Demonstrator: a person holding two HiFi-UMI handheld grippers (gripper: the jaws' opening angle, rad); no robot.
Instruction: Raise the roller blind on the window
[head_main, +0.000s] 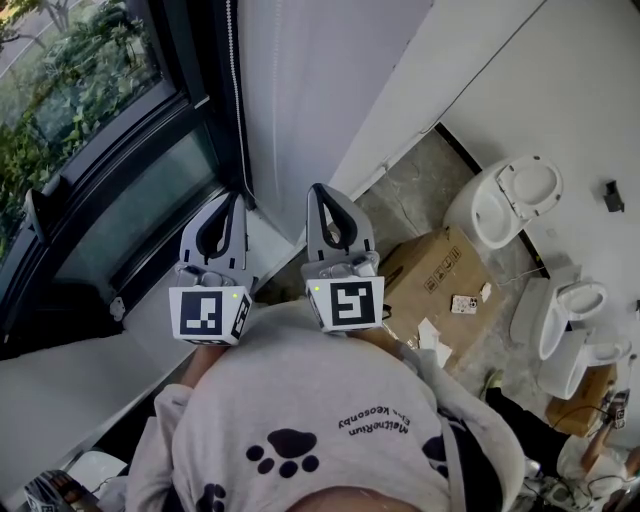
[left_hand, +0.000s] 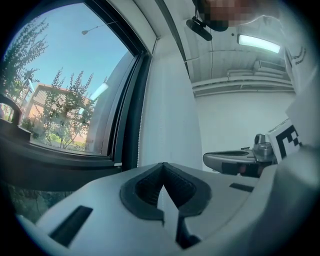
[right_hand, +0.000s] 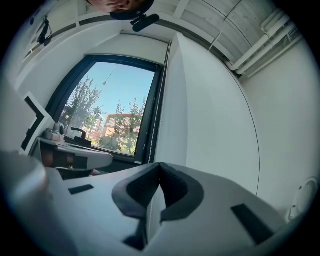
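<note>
Glass of window bare in both claw views; blind not visible, probably already rolled up at top, so little seems left. Bead chain hangs vertical along window's right frame, ending near left claw. Left claw and right claw both closed, empty, side by side.

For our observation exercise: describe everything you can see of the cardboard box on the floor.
The cardboard box is brown, with black printed marks on its upper face. It looks closed and lies flat on the grey floor, near a white toilet bowl. The person's sweater hides its near end. White paper scraps lie beside it.
</note>
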